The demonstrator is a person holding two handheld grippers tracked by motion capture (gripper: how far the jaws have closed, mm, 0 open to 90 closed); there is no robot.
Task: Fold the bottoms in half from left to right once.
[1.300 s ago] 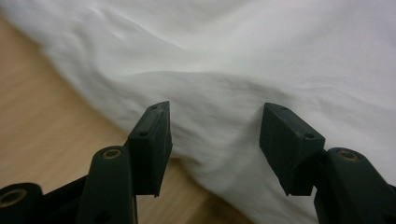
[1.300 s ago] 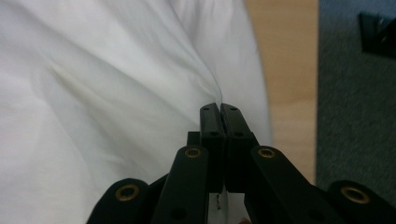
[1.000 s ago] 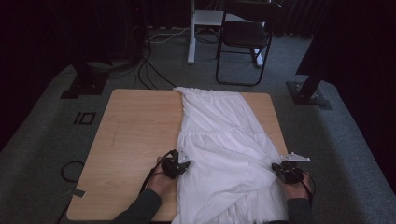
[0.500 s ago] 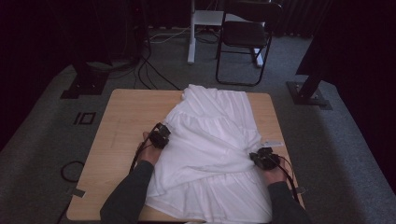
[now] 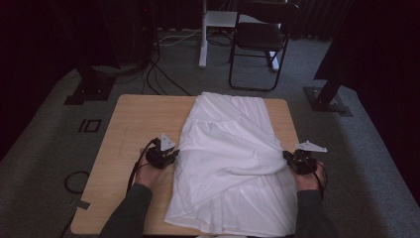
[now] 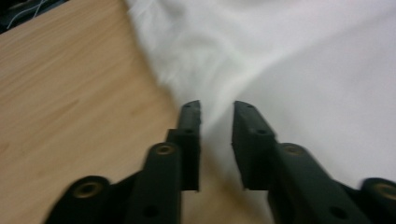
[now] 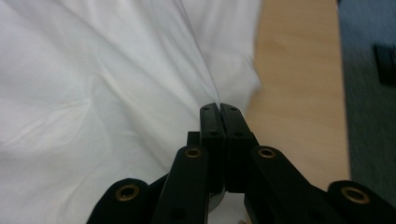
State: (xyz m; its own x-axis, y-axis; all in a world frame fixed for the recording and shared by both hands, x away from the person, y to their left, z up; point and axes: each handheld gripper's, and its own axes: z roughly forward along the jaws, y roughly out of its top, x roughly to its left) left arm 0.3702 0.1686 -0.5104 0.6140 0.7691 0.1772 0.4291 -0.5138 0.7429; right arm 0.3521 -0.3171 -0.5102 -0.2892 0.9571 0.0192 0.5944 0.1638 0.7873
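White cloth [image 5: 233, 158] is spread down the right half of the desk [image 5: 129, 129], its near edge hanging over the front. The left tool [image 6: 217, 109] sits at the cloth's left edge, jaws just opening and now apart, a thin fold between them but not pinched. On the far side, the right tool [image 7: 219, 108] has its jaws together, clamped on a ridge of cloth at the right edge.

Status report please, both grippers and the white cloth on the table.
Left gripper jaws just opened, off the white cloth. Right gripper shut on its right edge. Nothing in the way on the table.
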